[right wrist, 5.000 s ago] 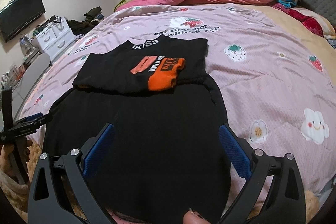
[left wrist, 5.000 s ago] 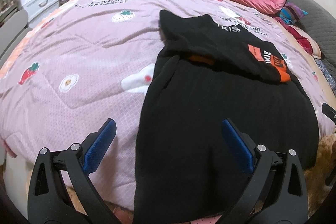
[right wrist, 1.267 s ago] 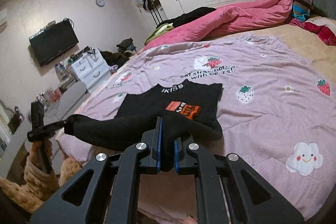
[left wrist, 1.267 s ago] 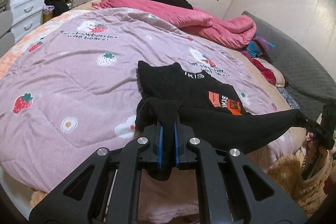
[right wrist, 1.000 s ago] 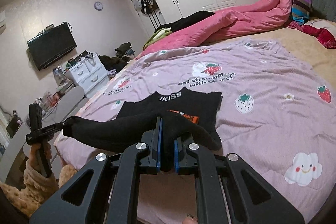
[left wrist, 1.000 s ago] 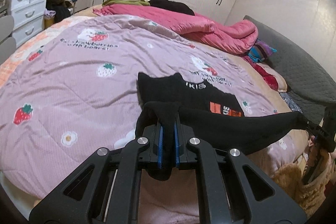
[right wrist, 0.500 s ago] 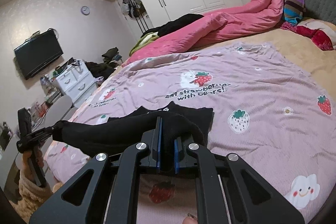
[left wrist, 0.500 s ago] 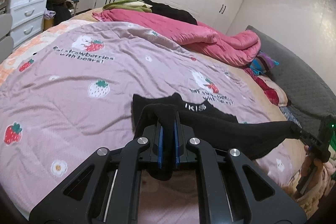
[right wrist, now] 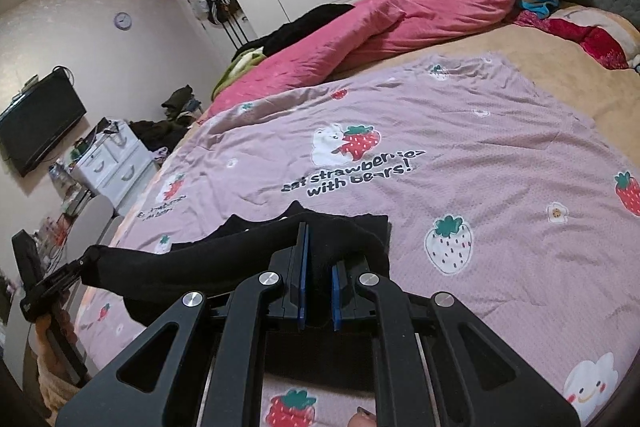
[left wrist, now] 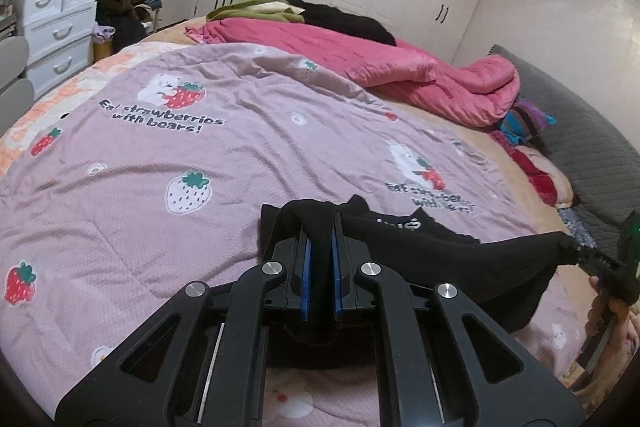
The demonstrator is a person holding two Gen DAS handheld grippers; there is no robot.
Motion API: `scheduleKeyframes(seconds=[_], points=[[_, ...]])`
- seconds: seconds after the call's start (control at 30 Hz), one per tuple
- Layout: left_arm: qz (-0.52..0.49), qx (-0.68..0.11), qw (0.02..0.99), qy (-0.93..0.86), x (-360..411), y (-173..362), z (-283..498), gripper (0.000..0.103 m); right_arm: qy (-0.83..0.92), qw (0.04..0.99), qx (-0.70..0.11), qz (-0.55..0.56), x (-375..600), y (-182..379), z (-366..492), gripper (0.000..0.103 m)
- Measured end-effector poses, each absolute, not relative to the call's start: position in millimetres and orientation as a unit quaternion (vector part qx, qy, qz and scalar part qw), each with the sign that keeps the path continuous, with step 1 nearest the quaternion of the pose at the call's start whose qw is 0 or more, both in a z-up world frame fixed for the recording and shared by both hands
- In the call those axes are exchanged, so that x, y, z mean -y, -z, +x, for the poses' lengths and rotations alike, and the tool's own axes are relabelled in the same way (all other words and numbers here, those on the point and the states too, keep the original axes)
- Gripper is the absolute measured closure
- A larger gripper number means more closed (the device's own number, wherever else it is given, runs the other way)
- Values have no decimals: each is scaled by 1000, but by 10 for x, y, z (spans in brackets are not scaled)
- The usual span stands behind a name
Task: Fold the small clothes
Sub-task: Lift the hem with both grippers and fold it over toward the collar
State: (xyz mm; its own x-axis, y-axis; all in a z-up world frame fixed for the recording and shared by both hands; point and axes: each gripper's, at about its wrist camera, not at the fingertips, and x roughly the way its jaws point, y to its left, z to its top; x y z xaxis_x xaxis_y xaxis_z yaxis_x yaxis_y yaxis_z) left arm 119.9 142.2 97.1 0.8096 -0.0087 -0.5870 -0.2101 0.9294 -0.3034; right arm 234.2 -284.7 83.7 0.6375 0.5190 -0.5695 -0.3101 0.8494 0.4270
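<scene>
A small black garment with white lettering at the collar lies on the purple strawberry quilt. Its near hem is lifted and stretched taut between both grippers, carried over the part that lies flat. My left gripper is shut on one hem corner. My right gripper is shut on the other corner of the garment. Each gripper shows at the edge of the other's view: the right one, the left one. The orange print is hidden under the fold.
A pink duvet is heaped at the far side of the bed with dark and green clothes behind it. White drawers stand on the left, a grey headboard on the right. A wall TV hangs beyond the bed.
Both grippers closed on the hem corners, lifted them and carried the black cloth forward over the shirt's upper part. The orange print has gone out of sight.
</scene>
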Motion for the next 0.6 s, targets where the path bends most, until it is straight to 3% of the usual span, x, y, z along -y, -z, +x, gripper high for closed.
scheduleKeyframes(seconds=[0.6], points=[[-173,-348,919,-70,-1483,-411,1618,101,-190,893,-393,110,2618,-333,2728,95]])
